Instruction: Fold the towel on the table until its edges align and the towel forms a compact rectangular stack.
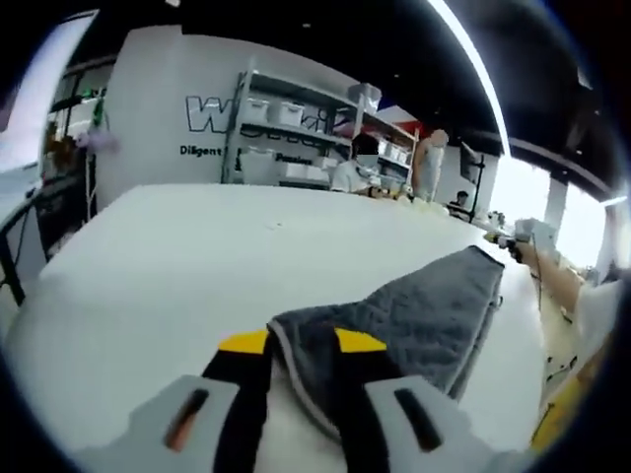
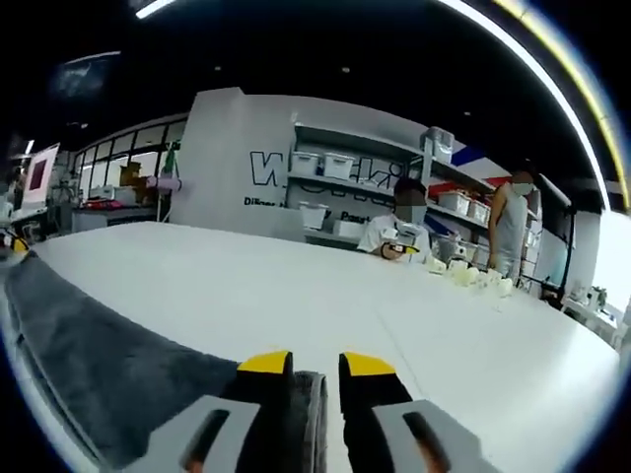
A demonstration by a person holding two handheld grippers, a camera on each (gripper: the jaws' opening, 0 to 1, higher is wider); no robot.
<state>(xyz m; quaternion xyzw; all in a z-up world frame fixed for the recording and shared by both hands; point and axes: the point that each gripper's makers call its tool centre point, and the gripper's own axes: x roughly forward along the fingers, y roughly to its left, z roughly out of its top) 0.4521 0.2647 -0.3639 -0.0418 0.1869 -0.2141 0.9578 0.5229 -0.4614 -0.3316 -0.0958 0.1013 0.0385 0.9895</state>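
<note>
A grey towel [image 1: 424,310] with a pale hem lies on the white table [image 1: 177,266], running away to the right in the left gripper view. My left gripper [image 1: 301,343] is shut on its near corner, the cloth bunched between the yellow-tipped jaws. In the right gripper view the same towel [image 2: 89,365] stretches from the left edge to my right gripper [image 2: 315,367], which is shut on a corner of it, a fold of cloth showing between the jaws. The other gripper [image 1: 518,236] shows small at the far right of the left gripper view.
The long white table [image 2: 424,335] runs far ahead. Small pale objects [image 2: 468,276] stand along its far edge. Two people [image 2: 404,232] are behind it, in front of shelves with white bins [image 2: 335,168]. A dark stand [image 1: 20,236] is beside the table on the left.
</note>
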